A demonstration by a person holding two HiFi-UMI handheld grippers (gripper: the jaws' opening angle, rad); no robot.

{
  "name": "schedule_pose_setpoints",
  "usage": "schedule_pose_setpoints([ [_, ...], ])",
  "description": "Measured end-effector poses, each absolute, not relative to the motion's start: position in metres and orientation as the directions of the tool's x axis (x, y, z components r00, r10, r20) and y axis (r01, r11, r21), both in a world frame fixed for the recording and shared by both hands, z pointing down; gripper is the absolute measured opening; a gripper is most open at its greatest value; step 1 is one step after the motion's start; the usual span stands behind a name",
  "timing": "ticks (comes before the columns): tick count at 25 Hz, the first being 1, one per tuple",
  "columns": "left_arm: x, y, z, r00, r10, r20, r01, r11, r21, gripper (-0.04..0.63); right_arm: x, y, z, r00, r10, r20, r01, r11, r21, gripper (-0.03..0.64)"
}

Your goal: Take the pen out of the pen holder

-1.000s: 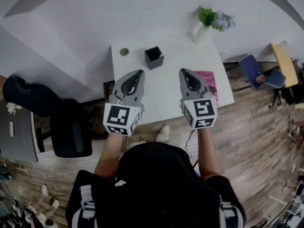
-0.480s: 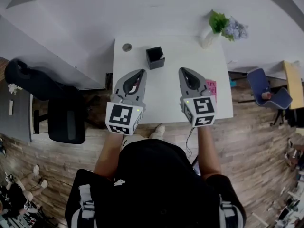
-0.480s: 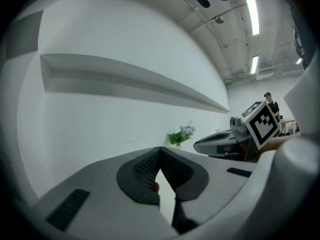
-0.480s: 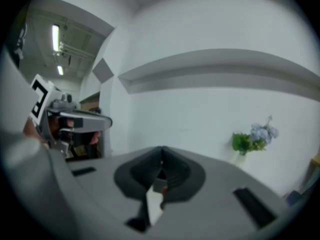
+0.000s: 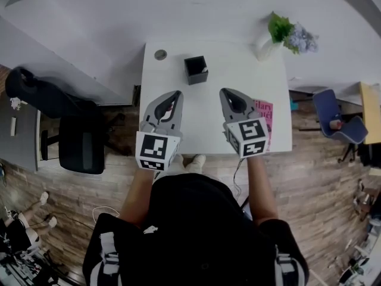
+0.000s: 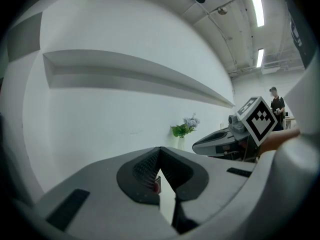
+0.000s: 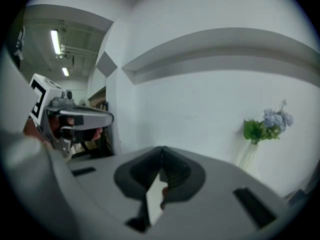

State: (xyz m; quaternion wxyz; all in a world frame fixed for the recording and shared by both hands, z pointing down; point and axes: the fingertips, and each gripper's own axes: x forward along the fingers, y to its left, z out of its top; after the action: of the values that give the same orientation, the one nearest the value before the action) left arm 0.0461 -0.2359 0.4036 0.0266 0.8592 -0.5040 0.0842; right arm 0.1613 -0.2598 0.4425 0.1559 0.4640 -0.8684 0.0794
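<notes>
left gripper (image 5: 176, 93) and right gripper (image 5: 224, 92) closed, short of pen holder (image 5: 195, 70).

White table (image 5: 202, 115), wood floor (image 5: 315, 183), black chair (image 5: 83, 151)

Small black pen holder (image 5: 196, 70), square with an open top, upright on the far half of the white table (image 5: 238, 82), a little left of its middle and slightly askew to its edges. At the right inner wall, a pale sliver (image 5: 205, 71), too small to call a pen.
</notes>
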Motion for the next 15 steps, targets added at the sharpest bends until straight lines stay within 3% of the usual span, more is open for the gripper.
schedule_pose_setpoints([
  [15, 0.029, -0.272, 0.435, 0.552, -0.801, 0.232, -0.826, -0.564, 0.02, 0.02, 0.128, -0.288, 0.503, -0.519, -0.688, 0.507, -0.79, 0.612, 0.023, 0.034],
])
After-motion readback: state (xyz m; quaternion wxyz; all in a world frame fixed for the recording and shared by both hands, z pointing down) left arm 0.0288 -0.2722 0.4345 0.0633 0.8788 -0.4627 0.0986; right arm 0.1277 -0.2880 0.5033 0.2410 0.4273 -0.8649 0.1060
